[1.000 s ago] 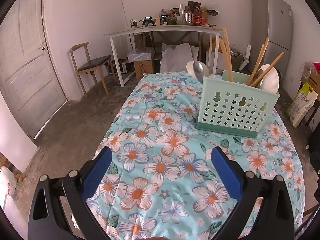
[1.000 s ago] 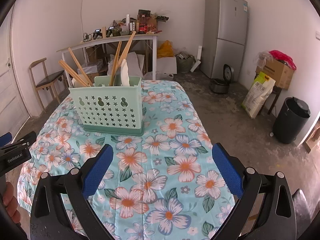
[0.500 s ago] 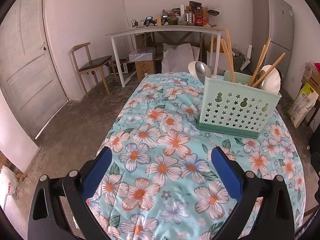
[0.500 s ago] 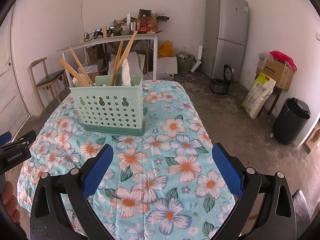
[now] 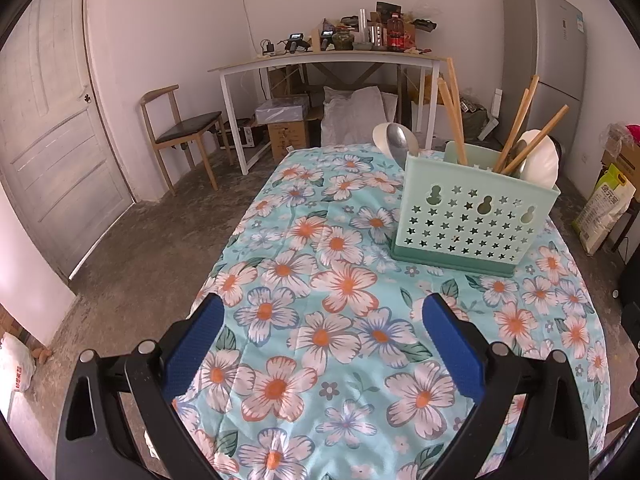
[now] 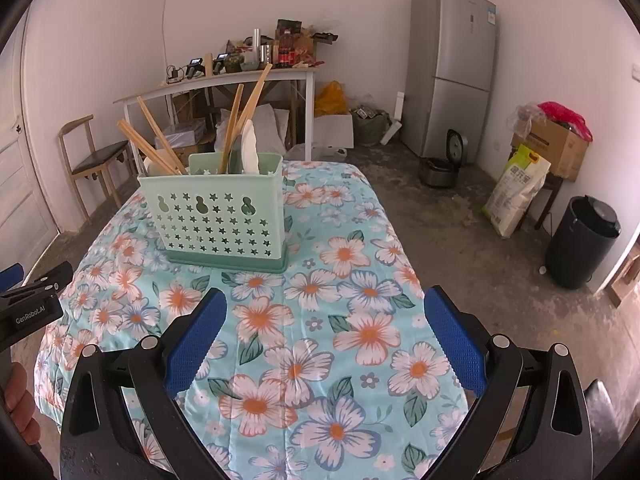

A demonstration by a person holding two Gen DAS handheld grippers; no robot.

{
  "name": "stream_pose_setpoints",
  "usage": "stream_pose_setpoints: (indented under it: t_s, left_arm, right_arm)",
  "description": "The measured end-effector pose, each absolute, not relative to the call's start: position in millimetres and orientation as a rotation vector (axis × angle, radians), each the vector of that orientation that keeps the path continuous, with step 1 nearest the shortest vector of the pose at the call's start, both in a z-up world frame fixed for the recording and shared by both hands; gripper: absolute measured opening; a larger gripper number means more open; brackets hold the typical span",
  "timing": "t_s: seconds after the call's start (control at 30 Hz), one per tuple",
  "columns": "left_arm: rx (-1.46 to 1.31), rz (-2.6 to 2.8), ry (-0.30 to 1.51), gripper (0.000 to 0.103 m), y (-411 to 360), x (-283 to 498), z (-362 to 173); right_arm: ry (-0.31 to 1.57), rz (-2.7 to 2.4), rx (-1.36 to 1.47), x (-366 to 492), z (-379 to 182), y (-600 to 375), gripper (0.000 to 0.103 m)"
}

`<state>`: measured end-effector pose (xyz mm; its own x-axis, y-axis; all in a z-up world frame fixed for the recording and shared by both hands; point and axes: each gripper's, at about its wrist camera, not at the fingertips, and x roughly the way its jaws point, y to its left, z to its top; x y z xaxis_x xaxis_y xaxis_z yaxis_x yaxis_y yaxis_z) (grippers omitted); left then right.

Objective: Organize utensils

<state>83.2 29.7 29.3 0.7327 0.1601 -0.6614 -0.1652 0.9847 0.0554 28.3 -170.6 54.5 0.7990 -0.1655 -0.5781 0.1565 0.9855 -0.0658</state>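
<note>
Here the desk wears a turquoise cloth printed with white and orange flowers, and on it stands a pale green utensil caddy with star and gourd cut-outs in its front wall. From the left wrist view it sits toward the far right of the cloth; from the right wrist view it is far and left of centre. Wooden chopsticks lean out of its compartments at several angles, a white spoon rises from the right end, and a metal spoon shows just behind the left corner. Around the desk lies a bare concrete floor. Against the back wall stands a white-legged side table cluttered with bottles and small devices, boxes and sacks beneath it. A wooden chair stands near a panelled door, and a grey refrigerator fills the far corner, with a black bin and a printed sack along the right wall. The left tongs hover over the near part of the cloth with their blue pads wide apart, gripping nothing. The right tongs are likewise spread wide and empty over the flowers. At the left edge of the right wrist view, a hand holds the other tool.
</note>
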Motion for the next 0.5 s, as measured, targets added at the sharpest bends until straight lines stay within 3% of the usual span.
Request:
stream_pose_setpoints:
  t_s: [0.5]
  left_arm:
    - [-0.007, 0.171, 0.736, 0.097, 28.2, 85.6, 27.5]
  right_arm:
    - [0.622, -0.171, -0.016, 28.8, 54.6, -170.5, 0.095]
